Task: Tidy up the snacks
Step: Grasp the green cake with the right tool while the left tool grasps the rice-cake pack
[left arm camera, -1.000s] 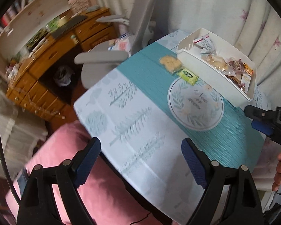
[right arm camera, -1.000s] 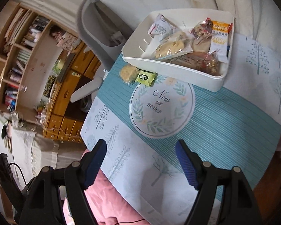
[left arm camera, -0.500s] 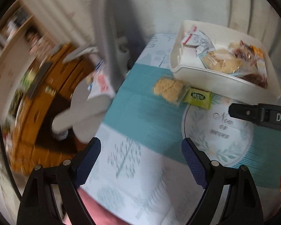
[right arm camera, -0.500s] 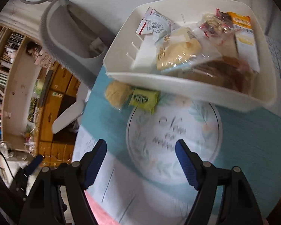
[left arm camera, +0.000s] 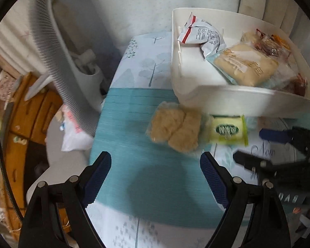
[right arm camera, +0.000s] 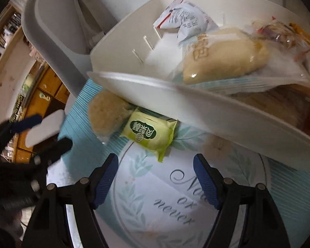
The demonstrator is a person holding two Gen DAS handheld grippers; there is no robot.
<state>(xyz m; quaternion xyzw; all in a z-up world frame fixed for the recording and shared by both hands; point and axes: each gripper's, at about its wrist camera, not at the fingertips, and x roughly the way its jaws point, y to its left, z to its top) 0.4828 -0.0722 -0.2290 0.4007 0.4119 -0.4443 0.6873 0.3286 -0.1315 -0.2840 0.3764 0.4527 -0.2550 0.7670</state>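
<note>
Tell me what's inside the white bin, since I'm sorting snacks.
The white bin holds a crumpled white packet, a wrapped pale cake and reddish wrapped snacks. Anything beneath them is covered.

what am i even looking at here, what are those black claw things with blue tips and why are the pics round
Those claws are hand-held grippers: a person holds one in each hand, and each carries a wide-angle camera looking along its two fingers, hence the round, bent pictures. One picture is from the left gripper, the other from the right gripper. Each gripper also shows at the edge of the other's view. Both are open and hold nothing.

Below them is a table with a printed tablecloth. On it sits a white bin already holding several wrapped snacks. Two snacks lie loose on the cloth just in front of the bin: a clear pack of pale cakes and a small green packet. A grey chair stands beyond the table.
</note>
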